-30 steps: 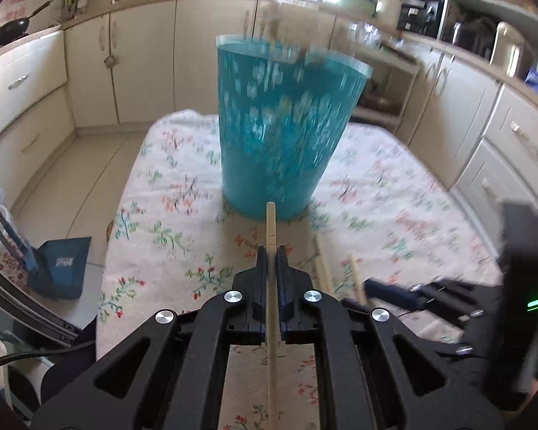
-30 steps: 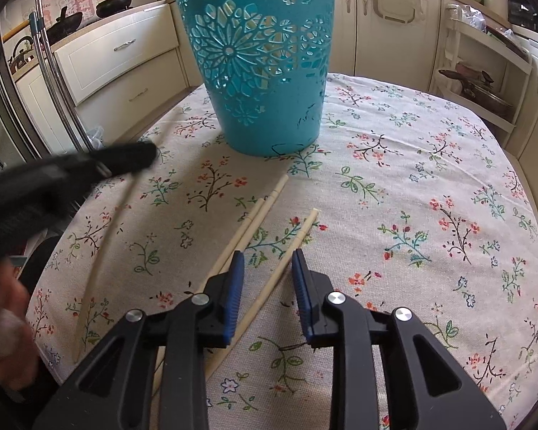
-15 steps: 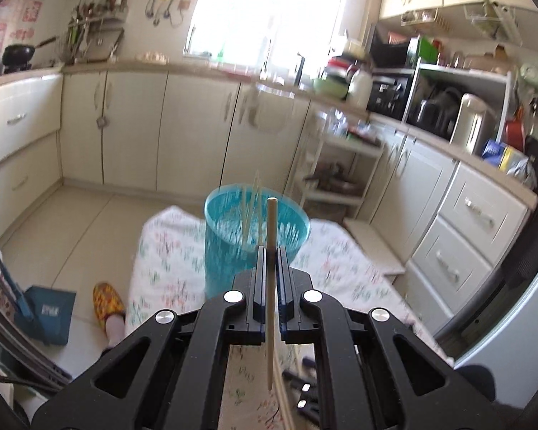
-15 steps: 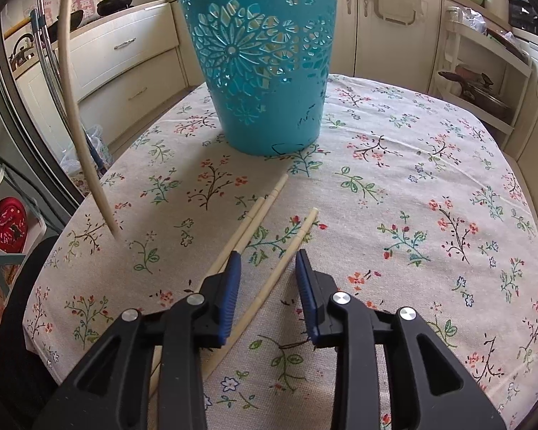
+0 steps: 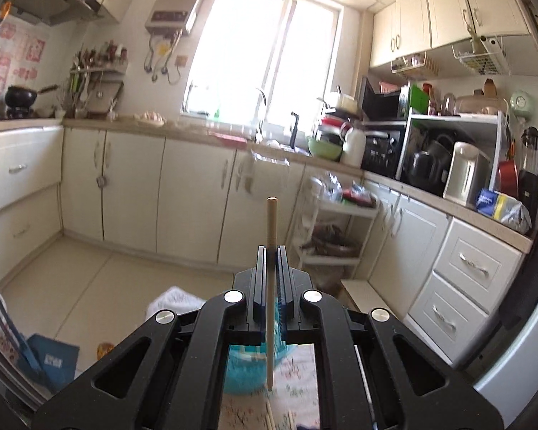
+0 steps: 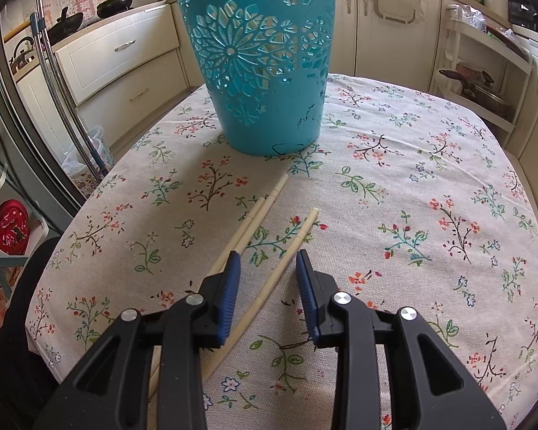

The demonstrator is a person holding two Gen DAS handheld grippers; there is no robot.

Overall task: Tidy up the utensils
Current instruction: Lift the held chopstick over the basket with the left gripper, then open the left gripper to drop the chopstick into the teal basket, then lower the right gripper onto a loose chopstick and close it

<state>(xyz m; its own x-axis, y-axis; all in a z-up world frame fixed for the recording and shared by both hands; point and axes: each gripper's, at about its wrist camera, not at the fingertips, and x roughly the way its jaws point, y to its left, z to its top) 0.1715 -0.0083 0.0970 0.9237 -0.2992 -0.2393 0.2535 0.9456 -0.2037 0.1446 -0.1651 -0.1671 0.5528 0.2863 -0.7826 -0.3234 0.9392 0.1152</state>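
One chopstick (image 5: 271, 286) is pinched upright between the closed jaws of the left gripper (image 5: 271, 268), held high over the teal basket (image 5: 244, 372). The right gripper (image 6: 267, 268) is spread open low over the tablecloth (image 6: 430, 165), straddling a loose chopstick (image 6: 287, 261), with a pair (image 6: 258, 211) just beside it. Pretty light, stiff, smooth sticks probably, so slipping or pivoting is likely; they're best grabbed near mid-length, squarely on the pads.

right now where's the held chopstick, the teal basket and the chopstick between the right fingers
held chopstick (image 5: 271, 222), left wrist view, upper shaft above the jaws
teal basket (image 6: 265, 82), right wrist view, front wall
loose chopstick (image 6: 285, 261), right wrist view, mid shaft
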